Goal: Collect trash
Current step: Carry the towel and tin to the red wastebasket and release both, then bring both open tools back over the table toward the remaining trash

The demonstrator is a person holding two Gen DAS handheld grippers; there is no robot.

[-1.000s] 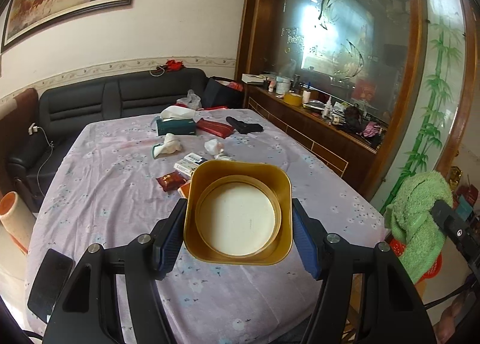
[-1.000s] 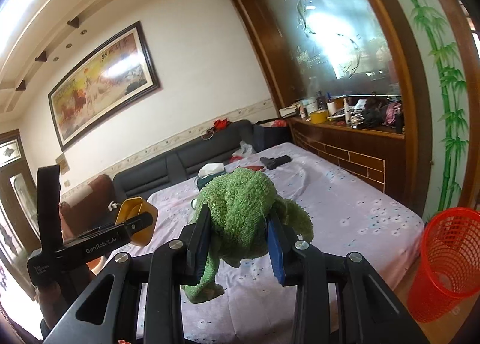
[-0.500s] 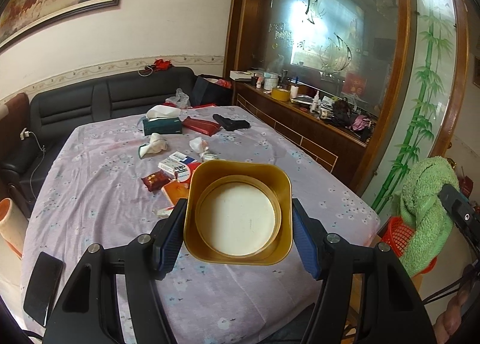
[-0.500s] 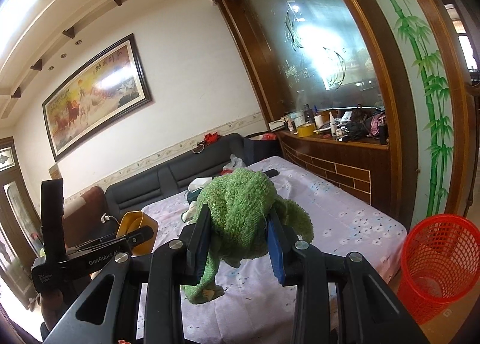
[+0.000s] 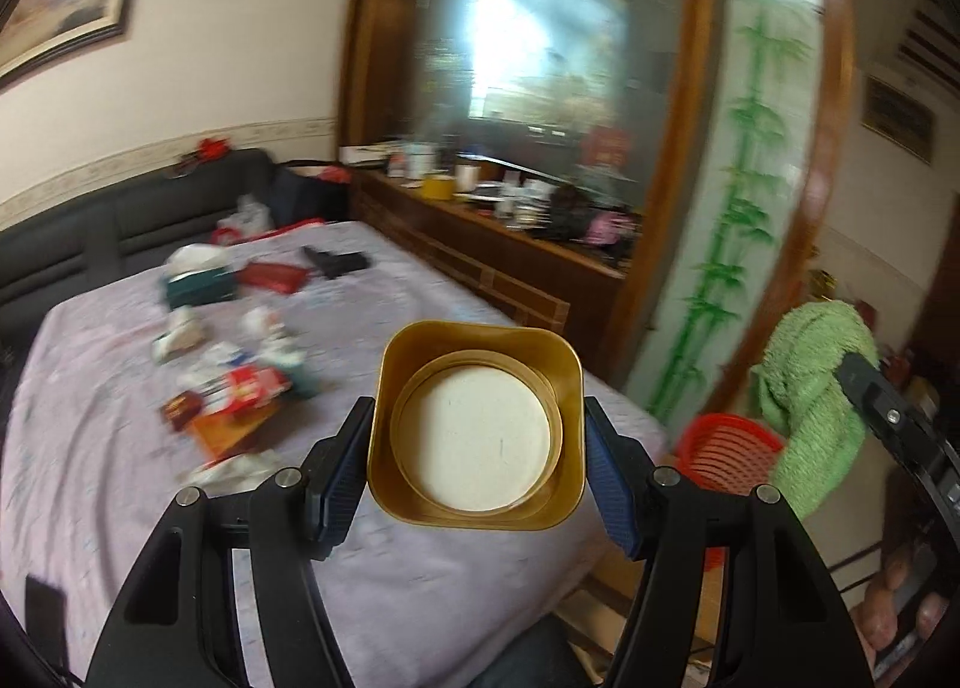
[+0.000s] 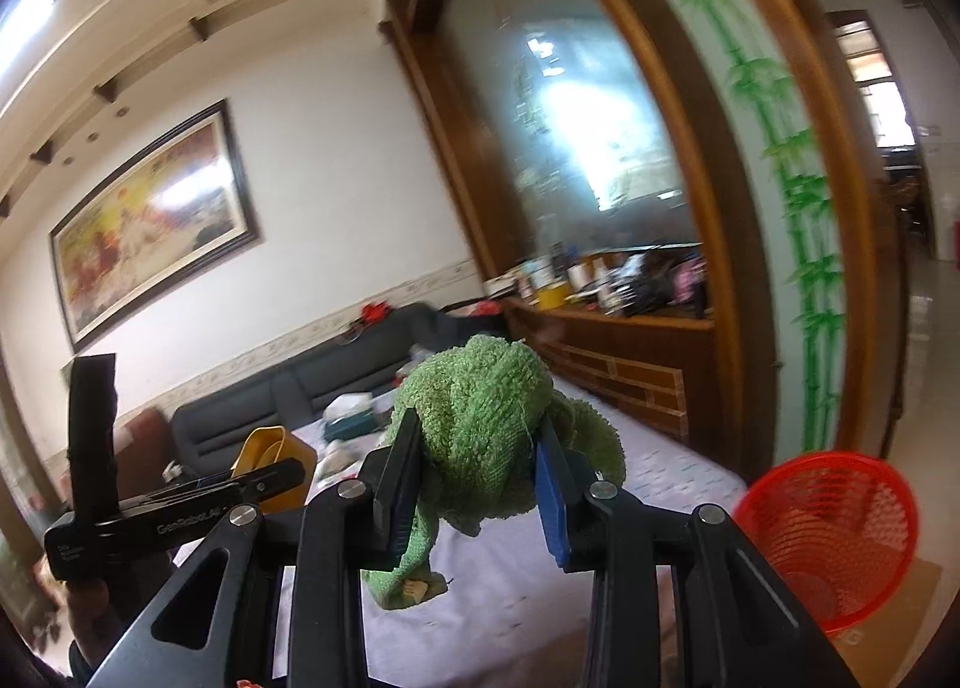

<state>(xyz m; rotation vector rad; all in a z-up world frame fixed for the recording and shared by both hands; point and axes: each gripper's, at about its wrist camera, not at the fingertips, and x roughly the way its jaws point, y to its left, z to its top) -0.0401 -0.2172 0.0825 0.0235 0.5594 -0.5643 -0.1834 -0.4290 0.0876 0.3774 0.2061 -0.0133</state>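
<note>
Here, a big table (image 5: 108,364) with a purple flowery cloth is filling the left wrist view, and a blurry pile of trash (image 5: 234,394) is lying on it at about ten o'clock from the gold tin (image 5: 477,430). Off the table's edge at three o'clock, a red basket (image 6: 831,532) is sitting on the floor. The left gripper (image 5: 477,463) is squeezing the gold tin on both sides. The right gripper (image 6: 477,487) is pinching a green cloth (image 6: 480,424), which is hanging down a little.

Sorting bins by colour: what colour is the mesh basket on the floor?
Red basket, clearest in the right wrist view.
</note>
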